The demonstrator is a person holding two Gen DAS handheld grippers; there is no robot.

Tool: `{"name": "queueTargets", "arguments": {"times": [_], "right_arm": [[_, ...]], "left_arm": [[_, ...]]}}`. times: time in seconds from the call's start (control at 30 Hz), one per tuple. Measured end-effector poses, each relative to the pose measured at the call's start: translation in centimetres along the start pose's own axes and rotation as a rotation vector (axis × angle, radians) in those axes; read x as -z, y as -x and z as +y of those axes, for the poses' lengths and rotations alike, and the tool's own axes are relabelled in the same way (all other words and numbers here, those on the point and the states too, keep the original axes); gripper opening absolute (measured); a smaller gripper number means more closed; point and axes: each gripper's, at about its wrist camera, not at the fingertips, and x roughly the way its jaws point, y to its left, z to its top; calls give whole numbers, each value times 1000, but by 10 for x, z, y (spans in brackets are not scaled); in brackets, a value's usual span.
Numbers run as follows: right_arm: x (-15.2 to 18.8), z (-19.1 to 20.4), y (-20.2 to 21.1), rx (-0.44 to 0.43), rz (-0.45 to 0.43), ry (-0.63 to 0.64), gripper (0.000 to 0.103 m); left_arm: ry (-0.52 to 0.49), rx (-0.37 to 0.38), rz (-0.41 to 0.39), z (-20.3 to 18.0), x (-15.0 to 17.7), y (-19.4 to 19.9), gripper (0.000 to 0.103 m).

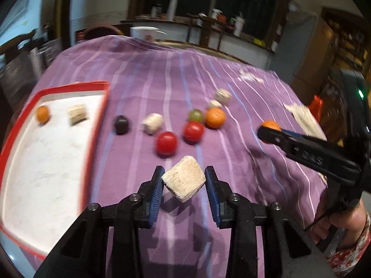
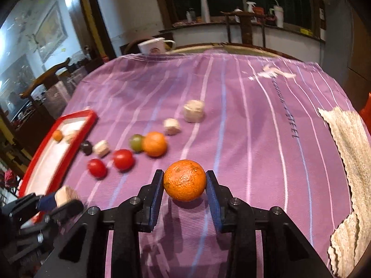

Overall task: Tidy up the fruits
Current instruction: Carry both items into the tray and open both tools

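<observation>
My left gripper (image 1: 184, 180) is shut on a beige cube (image 1: 184, 180) and holds it tilted just above the purple cloth. My right gripper (image 2: 184, 181) is shut on an orange (image 2: 184, 180), lifted a little off the cloth; it also shows at the right of the left wrist view as the right gripper (image 1: 269, 132). On the cloth lie two red tomatoes (image 1: 166, 143) (image 1: 193, 131), another orange (image 1: 215, 117), a green fruit (image 1: 196, 115), a dark fruit (image 1: 121, 124) and several beige blocks (image 1: 152, 123). The red-rimmed tray (image 1: 97, 127) at the left holds a small orange (image 1: 43, 114) and a beige block (image 1: 78, 114).
A beige knitted cloth (image 2: 347, 153) lies along the table's right side. A white mug (image 2: 154, 45) stands past the far edge, with chairs and a cluttered counter behind. A person's hand (image 1: 343, 222) holds the right gripper's handle at the lower right.
</observation>
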Motion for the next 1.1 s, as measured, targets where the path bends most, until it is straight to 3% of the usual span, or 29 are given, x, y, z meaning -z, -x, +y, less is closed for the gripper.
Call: {"name": "queueTargets", "arguments": {"times": [0.13,0.27,0.43,0.53,0.83,0.93,1.1], "right_arm": [[-5,33,18,-72,-29,51,39],[-13,78,25,-158,-37,117,40],[-23,137,9,-265,1,184,40],[-27,174,-12,-314,23,229,40],[-30,254,-90,-312,120,339,40],[-28,263,-109,-299,146,351,40],[-24,267,-128,-284,168,353,40]], "left_arm": [[89,-31,-44,43,0,26,35],[143,-113,-64,87,-3,41,35],[131,-243,-53,138,-22,48,35],[124,-283,-29,160,-36,39,35],[206,-299,85,220,-63,-3,35],[199,-339,101,227,-64,-12,35],[215,-320,132,234,-62,-23,35]]}}
